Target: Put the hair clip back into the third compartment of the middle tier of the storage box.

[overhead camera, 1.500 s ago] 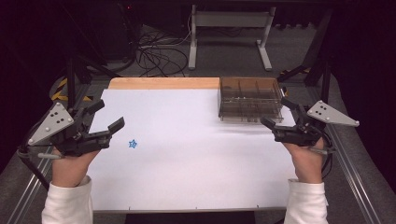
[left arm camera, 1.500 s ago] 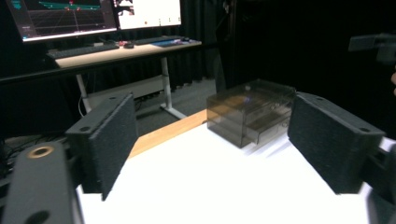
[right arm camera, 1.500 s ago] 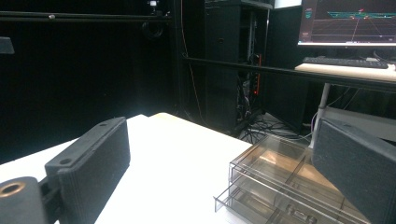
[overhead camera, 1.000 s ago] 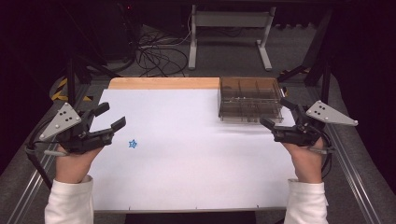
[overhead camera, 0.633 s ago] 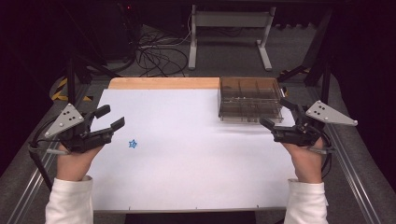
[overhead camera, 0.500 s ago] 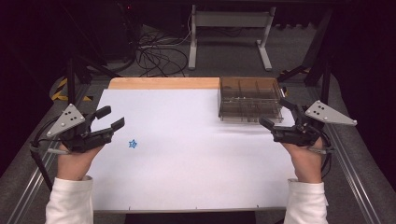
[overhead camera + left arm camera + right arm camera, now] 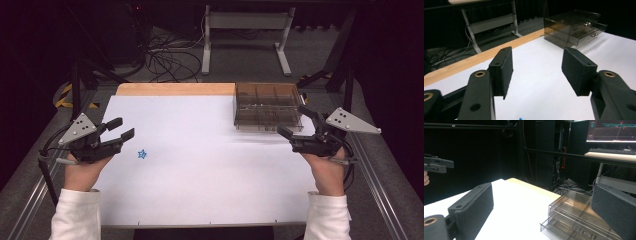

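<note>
A white tabletop (image 7: 210, 175) with a pale wooden strip (image 7: 175, 89) along its far edge stands on grey carpet (image 7: 240, 65); beyond it, a grey metal table frame (image 7: 245, 30) and tangled black cables (image 7: 170, 60); the surrounding room is dark; a lit monitor (image 7: 611, 130) glows on a desk.

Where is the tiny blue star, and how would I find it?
Look at the big white table, on its left side. Just in front of the left gripper lies the blue star, flat on the white top. It is the only small coloured thing there; the clear drawer box stands far off.
</note>
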A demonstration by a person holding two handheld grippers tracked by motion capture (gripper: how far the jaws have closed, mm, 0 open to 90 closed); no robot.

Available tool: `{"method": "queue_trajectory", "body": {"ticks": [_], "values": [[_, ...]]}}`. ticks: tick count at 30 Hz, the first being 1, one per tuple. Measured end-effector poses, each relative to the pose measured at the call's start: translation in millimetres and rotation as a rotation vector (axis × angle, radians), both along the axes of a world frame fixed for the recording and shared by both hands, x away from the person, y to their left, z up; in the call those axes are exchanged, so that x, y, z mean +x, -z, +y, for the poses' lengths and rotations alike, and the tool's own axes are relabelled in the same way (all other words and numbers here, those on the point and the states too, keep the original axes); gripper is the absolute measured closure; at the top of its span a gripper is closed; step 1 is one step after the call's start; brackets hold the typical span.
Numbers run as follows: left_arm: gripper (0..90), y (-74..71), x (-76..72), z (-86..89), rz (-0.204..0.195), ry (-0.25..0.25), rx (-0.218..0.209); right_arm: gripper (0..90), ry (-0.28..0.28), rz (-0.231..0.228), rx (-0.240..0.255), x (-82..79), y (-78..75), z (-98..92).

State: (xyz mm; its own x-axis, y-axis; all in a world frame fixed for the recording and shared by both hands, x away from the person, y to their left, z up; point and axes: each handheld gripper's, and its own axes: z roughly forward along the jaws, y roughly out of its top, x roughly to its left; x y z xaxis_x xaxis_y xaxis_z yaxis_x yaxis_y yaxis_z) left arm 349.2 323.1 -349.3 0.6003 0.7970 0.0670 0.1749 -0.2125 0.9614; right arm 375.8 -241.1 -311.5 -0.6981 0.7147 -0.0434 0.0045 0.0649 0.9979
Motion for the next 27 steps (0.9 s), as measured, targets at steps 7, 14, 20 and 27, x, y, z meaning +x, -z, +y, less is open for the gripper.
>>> {"method": "queue_trajectory", "body": {"ticks": [7, 14, 20, 27], "values": [[46.5, 9.3, 6.7, 2.8, 0.031, -0.001, 0.021, 5.2, -0.002, 0.005, -0.005, 0.5, 0.5, 0.7], [48.9, 17.4, 12.1, 4.5, 0.059, -0.001, 0.048, 5.2, -0.005, 0.004, -0.01, 1.0, 0.8, 1.6], [49.7, 23.2, 16.1, 5.2, 0.08, 0.004, 0.061, 5.1, -0.009, 0.002, -0.01, 0.9, 0.7, 1.3], [50.4, 32.0, 22.4, 4.4, 0.11, 0.008, 0.08, 5.2, -0.008, 0.005, -0.014, 1.3, 1.0, 1.5]]}}
